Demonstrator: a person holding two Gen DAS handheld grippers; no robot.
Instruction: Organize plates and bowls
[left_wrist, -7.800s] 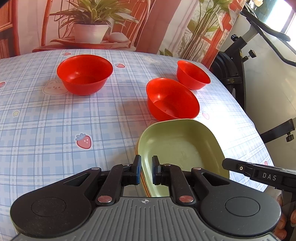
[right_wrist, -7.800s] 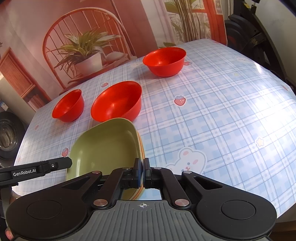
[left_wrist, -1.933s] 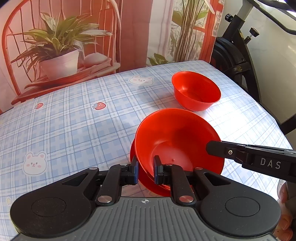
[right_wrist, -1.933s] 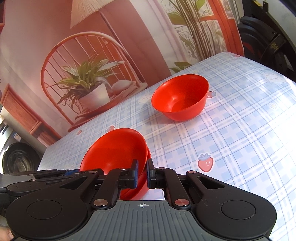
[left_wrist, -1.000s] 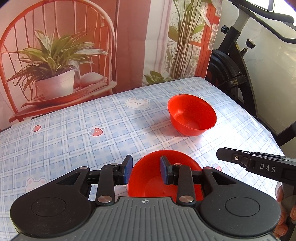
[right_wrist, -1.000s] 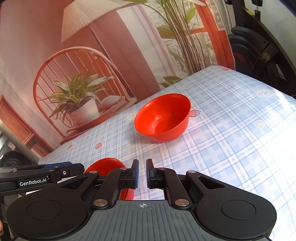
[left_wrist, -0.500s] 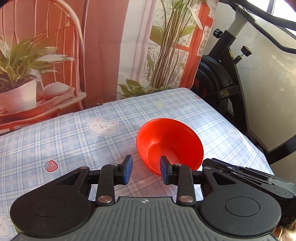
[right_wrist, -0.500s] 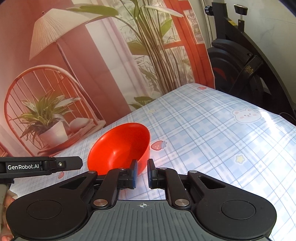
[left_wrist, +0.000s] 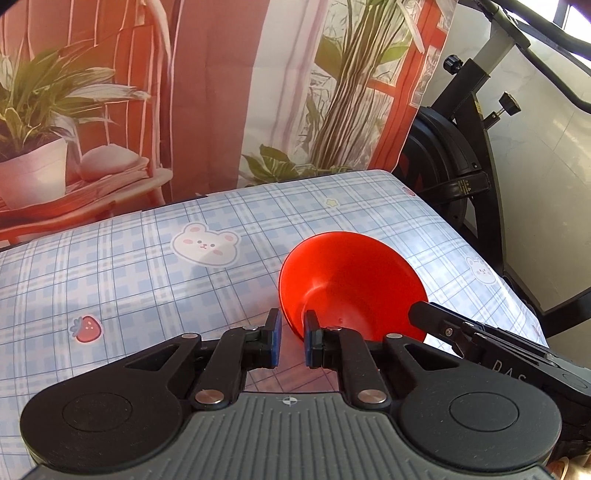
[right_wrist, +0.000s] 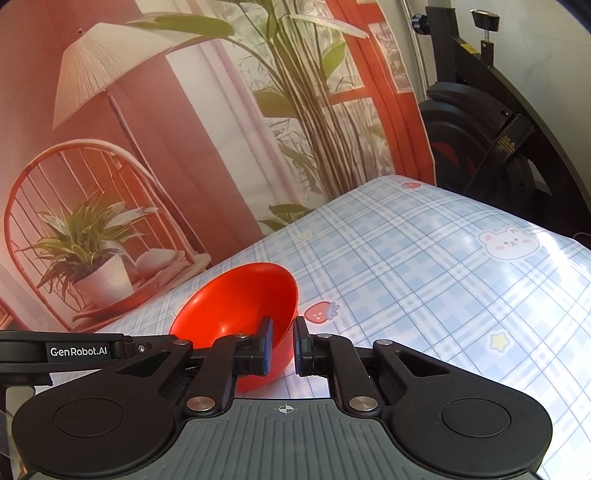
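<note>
A small red bowl (left_wrist: 351, 284) sits on the blue plaid tablecloth (left_wrist: 147, 280) near its far right corner. My left gripper (left_wrist: 291, 338) is open, its jaws straddling the bowl's near left rim without closing on it. In the right wrist view the same bowl (right_wrist: 236, 302) lies just ahead. My right gripper (right_wrist: 282, 345) is narrowly open with the bowl's right rim between its fingers. Each gripper's black body shows in the other's view. The other bowls and the plates are out of sight.
An exercise bike (left_wrist: 476, 155) stands off the table's right edge. A printed backdrop (left_wrist: 184, 92) with plants and a chair hangs behind the table's far edge. The tablecloth (right_wrist: 443, 280) stretches to the right of the bowl.
Both grippers have moved forward from the stacked red bowls to the small red bowl. The left jaws have narrowed a little around its rim; the right jaws have opened slightly.
</note>
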